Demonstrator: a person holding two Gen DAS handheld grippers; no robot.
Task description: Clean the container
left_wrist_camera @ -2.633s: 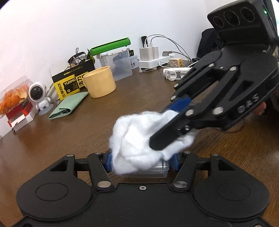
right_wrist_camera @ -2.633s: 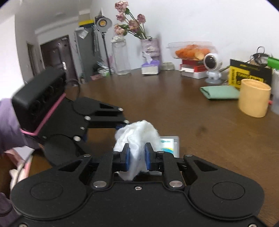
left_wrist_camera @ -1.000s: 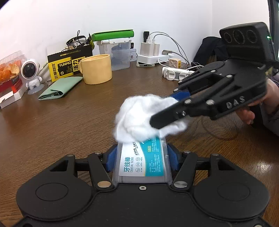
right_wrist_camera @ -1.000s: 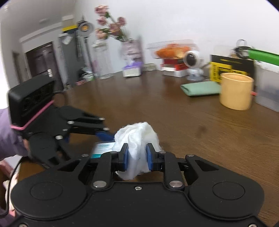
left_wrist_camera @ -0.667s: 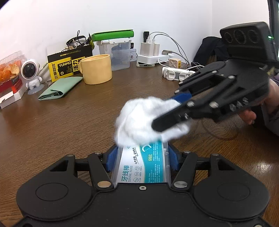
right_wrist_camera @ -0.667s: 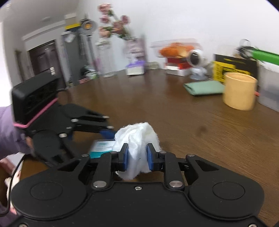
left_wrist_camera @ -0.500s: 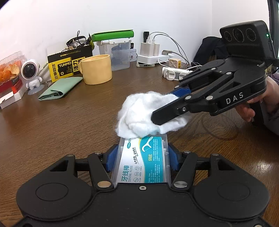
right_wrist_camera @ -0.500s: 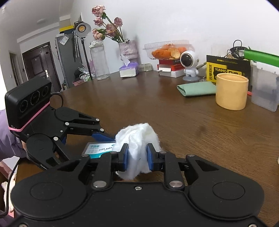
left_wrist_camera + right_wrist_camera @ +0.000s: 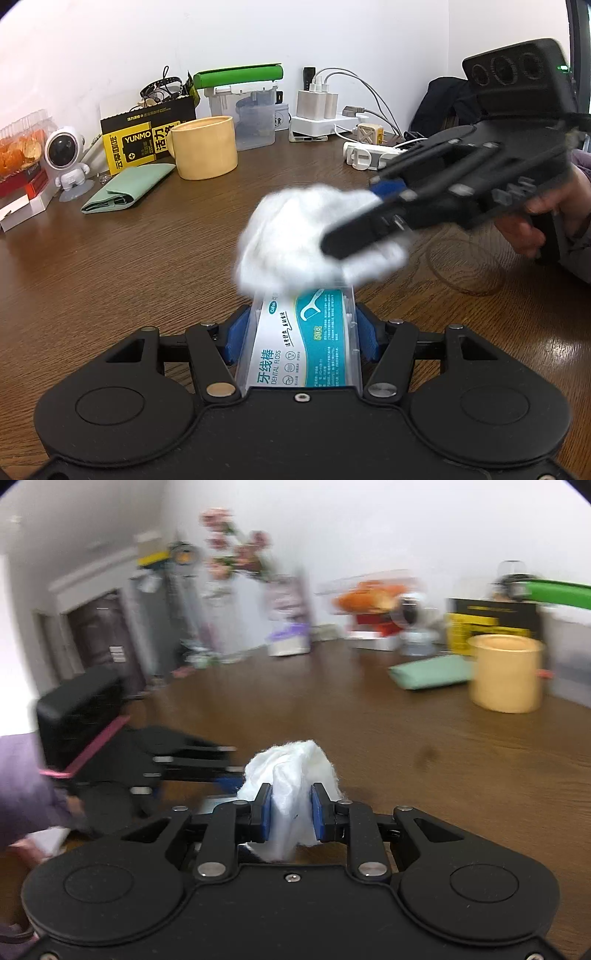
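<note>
My left gripper (image 9: 301,332) is shut on a clear plastic dental floss container (image 9: 303,347) with a teal and white label, held above the wooden table. My right gripper (image 9: 291,812) is shut on a wad of white tissue (image 9: 291,775). In the left wrist view the right gripper (image 9: 354,236) comes in from the right and presses the tissue (image 9: 295,243) on the far end of the container. In the right wrist view the left gripper (image 9: 229,771) shows blurred at the left, and the container (image 9: 218,805) is mostly hidden behind the tissue.
A yellow mug (image 9: 205,147), a green wallet (image 9: 129,186), a yellow-black box (image 9: 144,140), a clear bin with a green lid (image 9: 247,110), an astronaut figure (image 9: 64,158) and chargers with cables (image 9: 325,118) stand along the table's back. A hair tie (image 9: 465,266) lies at the right.
The right gripper with the tissue has kept sliding back and forth over the container's top, now shifted slightly toward the far end; both views show motion blur. The left gripper keeps its hold.
</note>
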